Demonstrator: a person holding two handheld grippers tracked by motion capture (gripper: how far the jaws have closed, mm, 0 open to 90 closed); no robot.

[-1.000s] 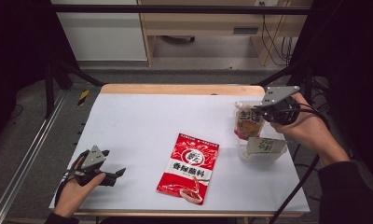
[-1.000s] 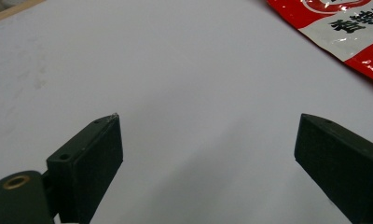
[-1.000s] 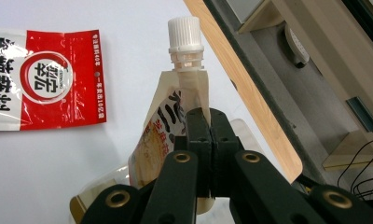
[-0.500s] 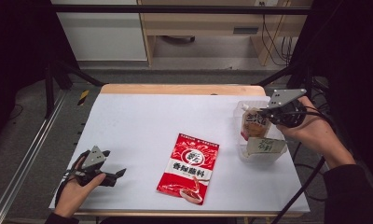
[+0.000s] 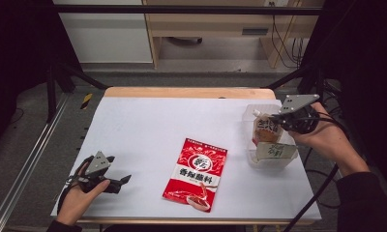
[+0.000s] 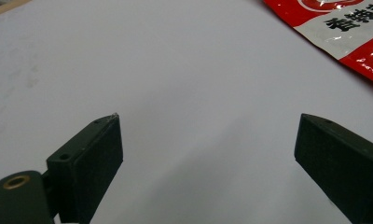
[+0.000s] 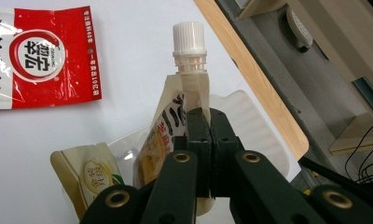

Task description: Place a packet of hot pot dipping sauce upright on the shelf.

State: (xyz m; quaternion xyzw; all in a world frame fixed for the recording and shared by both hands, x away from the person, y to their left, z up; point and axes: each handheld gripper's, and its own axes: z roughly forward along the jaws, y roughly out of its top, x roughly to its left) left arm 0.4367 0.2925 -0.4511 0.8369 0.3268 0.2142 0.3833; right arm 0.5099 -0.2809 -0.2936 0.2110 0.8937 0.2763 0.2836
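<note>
On the white table [image 5: 148, 130], a spouted pouch [image 7: 175, 126] is clamped by the right gripper [image 7: 208, 126] at three o'clock over the clear tray [image 5: 274, 166]; the left gripper [image 6: 205, 154], at seven o'clock, is held apart.

Grey floor [image 5: 124, 79], pale wooden bench [image 5: 206, 24] behind, possibly a cabinet [image 5: 104, 34], dim surroundings

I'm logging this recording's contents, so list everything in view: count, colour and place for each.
Spouted pouch: one, cream with white cap, held upright over the tray.
Small pouch: one, cream with green print, in the tray.
Tray: one, clear plastic, table's right side.
Red packet: one, red and white, flat at table centre.
Table: one, white top with wooden far edge.
Left gripper: one, black, jaws open, low over the near left corner.
Right gripper: one, black, shut on the spouted pouch.
Hands: two, one per gripper.
</note>
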